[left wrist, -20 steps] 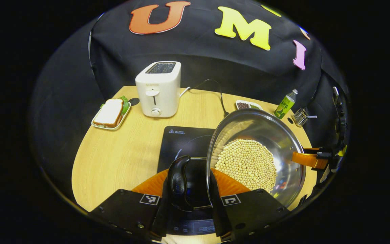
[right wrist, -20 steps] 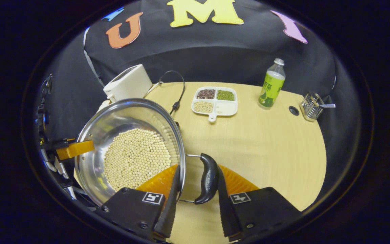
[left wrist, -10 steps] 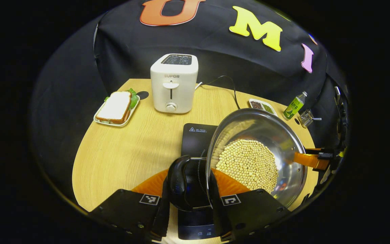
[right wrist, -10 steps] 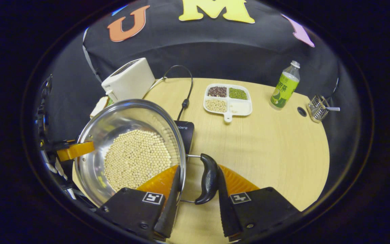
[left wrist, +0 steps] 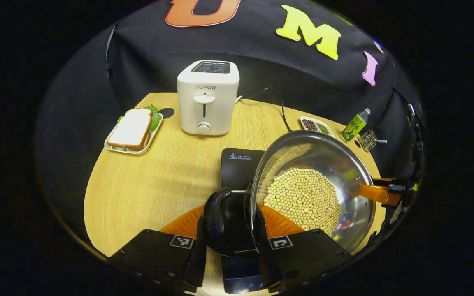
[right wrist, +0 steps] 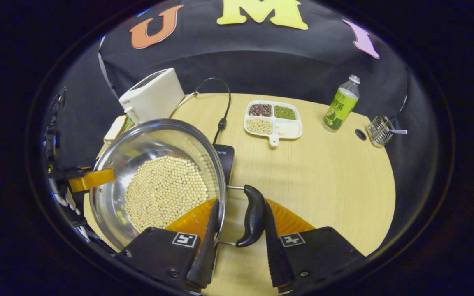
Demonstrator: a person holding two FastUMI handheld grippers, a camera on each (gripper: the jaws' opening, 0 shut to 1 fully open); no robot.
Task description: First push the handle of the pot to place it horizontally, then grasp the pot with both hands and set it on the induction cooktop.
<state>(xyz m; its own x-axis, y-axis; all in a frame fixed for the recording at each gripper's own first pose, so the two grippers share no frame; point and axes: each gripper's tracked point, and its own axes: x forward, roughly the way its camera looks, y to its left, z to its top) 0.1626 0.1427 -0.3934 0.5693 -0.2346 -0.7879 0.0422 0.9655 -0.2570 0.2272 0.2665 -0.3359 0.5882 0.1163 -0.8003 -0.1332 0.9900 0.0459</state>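
Both grippers are clamped on the pot (left wrist: 315, 185), one per side handle: the left gripper (left wrist: 228, 246) has its fingers closed around the dark left handle (left wrist: 216, 220), with one finger outside the handle and the other against the pot wall, and the right gripper (right wrist: 237, 246) does the same on the right handle (right wrist: 254, 216). The pot is up off the table (right wrist: 327, 181), tilted a bit, hanging over the right part of the cooktop (left wrist: 239, 164), whose control edge pokes out near the table's front edge. Inside the pot there's a flat layer of pale beans (right wrist: 165, 191) covering the bottom. Other containers: a divided tray (right wrist: 273, 123) toward the back edge with dark beans, green beans and pale beans in three cells, the fourth looks white, can't tell what's in it. A plate (left wrist: 132, 135) at the back left corner holds a sandwich. A wire basket (right wrist: 379, 130) at the right edge has something thin sticking out, too small to tell. Toaster (left wrist: 207, 98) at the back, bottle (right wrist: 340, 103) back right.
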